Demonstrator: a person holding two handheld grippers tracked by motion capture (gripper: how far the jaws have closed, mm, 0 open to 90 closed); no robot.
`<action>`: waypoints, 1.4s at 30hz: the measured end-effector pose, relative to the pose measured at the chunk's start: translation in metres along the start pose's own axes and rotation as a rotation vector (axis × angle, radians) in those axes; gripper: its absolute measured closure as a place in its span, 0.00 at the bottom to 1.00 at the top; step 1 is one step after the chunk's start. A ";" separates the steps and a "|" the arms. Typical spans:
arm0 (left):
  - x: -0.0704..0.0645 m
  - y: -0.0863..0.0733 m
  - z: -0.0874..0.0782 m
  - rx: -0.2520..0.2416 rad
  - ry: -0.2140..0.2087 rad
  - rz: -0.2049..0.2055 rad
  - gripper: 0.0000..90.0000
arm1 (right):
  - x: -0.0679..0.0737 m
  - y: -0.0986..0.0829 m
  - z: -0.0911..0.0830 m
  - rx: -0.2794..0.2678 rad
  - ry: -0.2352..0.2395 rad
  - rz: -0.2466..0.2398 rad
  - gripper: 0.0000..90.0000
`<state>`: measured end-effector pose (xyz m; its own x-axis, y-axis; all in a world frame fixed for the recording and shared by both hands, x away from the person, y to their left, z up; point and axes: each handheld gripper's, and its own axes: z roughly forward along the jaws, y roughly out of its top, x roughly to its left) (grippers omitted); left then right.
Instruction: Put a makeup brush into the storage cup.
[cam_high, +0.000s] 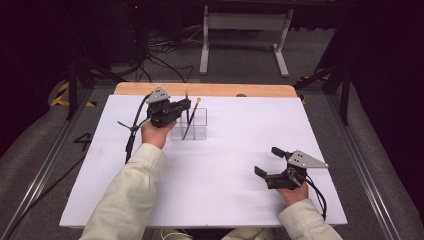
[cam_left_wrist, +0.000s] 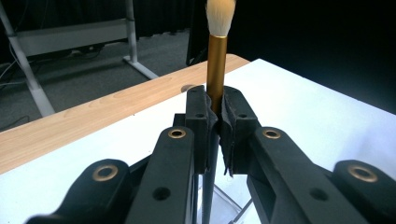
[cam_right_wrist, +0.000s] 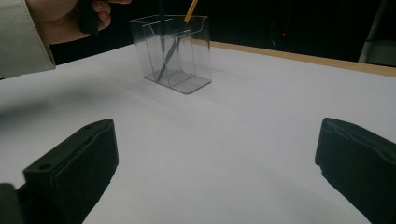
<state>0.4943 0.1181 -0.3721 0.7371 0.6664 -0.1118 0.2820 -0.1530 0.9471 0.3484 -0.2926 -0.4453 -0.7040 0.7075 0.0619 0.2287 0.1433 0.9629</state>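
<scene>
Gripping brush (cam_left_wrist: 217, 56) upright over clear holder (cam_high: 196, 131): left tongs (cam_left_wrist: 214, 109) clamped on handle. Right tongs (cam_high: 267, 162) wide, empty, resting on counter (cam_high: 235, 150). Likely next: vertical lift or lowering, avoiding second brush (cam_high: 191, 118).

My high view looks down from 6 o'clock; both gripper cameras sit low — sharing the clear holder (cam_high: 190, 125) (cam_right_wrist: 173, 51).

The right gripper (cam_right_wrist: 217, 172) hovers with its jaws spread wide, well apart from the clear holder (cam_right_wrist: 177, 56) on the white table (cam_right_wrist: 261, 107). A hand (cam_right_wrist: 70, 18) is near the holder.
</scene>
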 end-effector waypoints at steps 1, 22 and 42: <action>0.000 0.000 0.000 0.003 -0.001 -0.003 0.92 | 0.000 0.000 0.000 -0.001 0.001 0.001 0.00; -0.002 0.007 -0.033 -0.077 -0.027 -0.045 0.19 | -0.001 0.001 -0.002 -0.008 -0.009 -0.004 0.00; -0.031 -0.010 -0.098 -0.102 -0.121 -0.002 0.03 | -0.006 0.014 -0.012 -0.054 -0.027 0.002 0.00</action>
<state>0.4084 0.1709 -0.3486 0.8069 0.5730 -0.1431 0.2238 -0.0726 0.9719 0.3475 -0.3035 -0.4294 -0.6853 0.7260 0.0573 0.1931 0.1052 0.9755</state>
